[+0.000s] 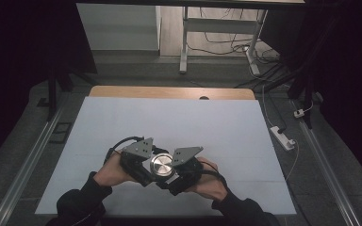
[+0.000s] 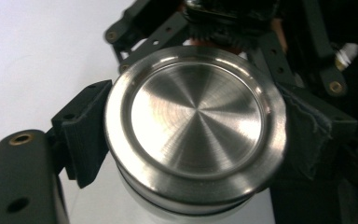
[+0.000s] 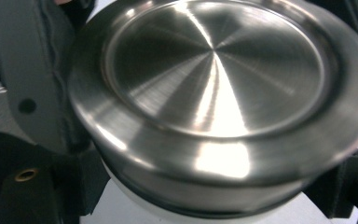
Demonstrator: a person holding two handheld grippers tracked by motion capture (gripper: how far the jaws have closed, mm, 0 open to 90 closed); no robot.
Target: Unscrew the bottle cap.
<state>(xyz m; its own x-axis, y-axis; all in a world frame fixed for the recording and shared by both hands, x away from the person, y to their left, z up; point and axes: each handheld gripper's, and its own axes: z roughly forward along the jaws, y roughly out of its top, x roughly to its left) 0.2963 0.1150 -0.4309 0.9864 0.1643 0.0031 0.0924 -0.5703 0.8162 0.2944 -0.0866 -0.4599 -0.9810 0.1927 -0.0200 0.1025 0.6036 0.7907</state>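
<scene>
While both forearms come in from the near edge, the white table (image 1: 169,117) carries nothing else near the work; its wooden far rim shows beyond the white sheet. Floor behind it: a white power strip (image 1: 283,137) to the right, cables further back.

Left gripper (image 1: 143,165) and right gripper (image 1: 181,169) meet near the front centre of the table, angled toward each other, each with a grey three-cornered plate on top. The person's left hand (image 1: 109,173) and right hand (image 1: 212,181), in dark sleeves, hold them.

Between the two grippers: a round container with a brushed steel lid (image 2: 193,123), lid face up toward the high camera. White body visible just under the lid rim (image 3: 205,210).

Left gripper view: black jaws press the lid rim from both sides, set about as wide as the lid. Right gripper view: a jaw pad lies against the lid's left edge, another jaw part at the lower right, so this pair also clamps the container.
</scene>
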